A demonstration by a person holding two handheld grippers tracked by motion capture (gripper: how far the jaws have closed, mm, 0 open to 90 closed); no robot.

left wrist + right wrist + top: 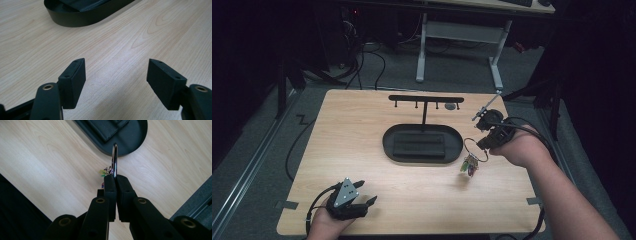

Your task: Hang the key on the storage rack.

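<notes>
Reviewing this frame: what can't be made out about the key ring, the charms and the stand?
- Key ring: in the right gripper view the right gripper covers its lower part.
- Charms: too small in the high view to tell what they are; mostly hidden behind the jaws in the right gripper view.
- Stand: its pegs are too small and dark to count surely.

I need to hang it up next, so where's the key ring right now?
In the high view the key ring hangs from the shut right gripper, off the table, right of the black tray.

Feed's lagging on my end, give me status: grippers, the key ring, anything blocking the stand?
Right gripper shut on key ring, charms dangling above table. Left gripper open, nothing between its jaws. Hook stand beyond black tray; path looks clear.
</notes>
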